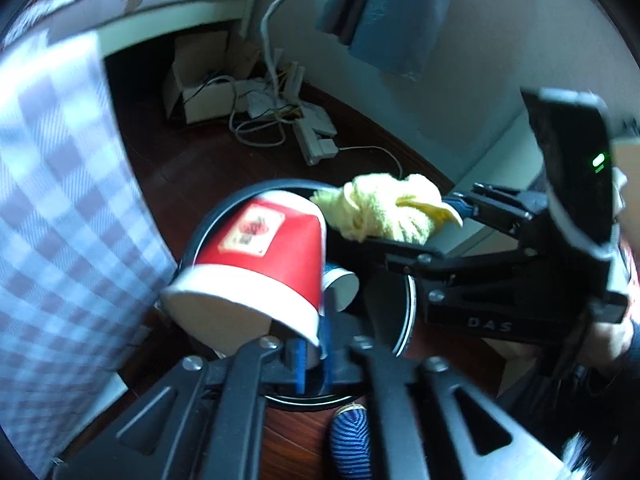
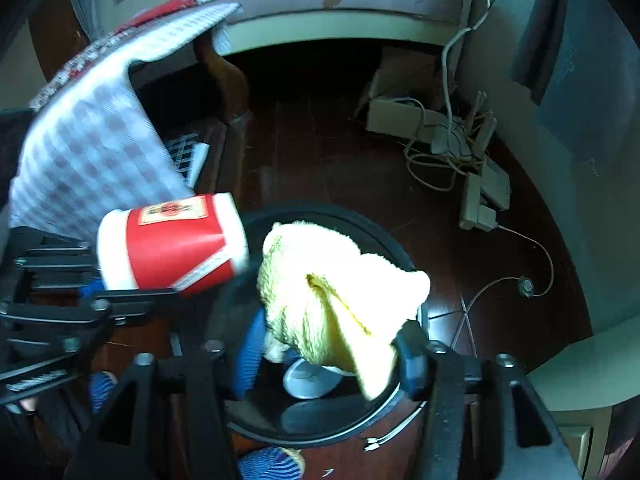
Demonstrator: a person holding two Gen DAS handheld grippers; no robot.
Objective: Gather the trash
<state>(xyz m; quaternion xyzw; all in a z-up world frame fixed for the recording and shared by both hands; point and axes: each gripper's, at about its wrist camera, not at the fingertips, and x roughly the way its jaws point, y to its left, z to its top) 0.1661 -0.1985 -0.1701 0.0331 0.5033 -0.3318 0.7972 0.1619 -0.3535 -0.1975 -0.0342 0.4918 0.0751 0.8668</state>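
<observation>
Over the round black bin (image 2: pixel 320 432) on the floor, the left tongs (image 1: pixel 314 356) stand partly open with the red paper cup (image 1: pixel 260 264) tilted between their blue pads. The right tongs (image 2: pixel 328 356) are spread around the crumpled yellow cloth (image 2: pixel 336 292), which hangs above the bin's mouth.

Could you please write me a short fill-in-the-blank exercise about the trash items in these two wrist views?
1. The paper cup at the left gripper is white and ____.
2. The crumpled cloth at the right gripper is pale ____.
3. Both items are above the round, dark ____.
4. A smaller white ____ already lies inside the bin.

Missing words: red; yellow; bin; cup
</observation>
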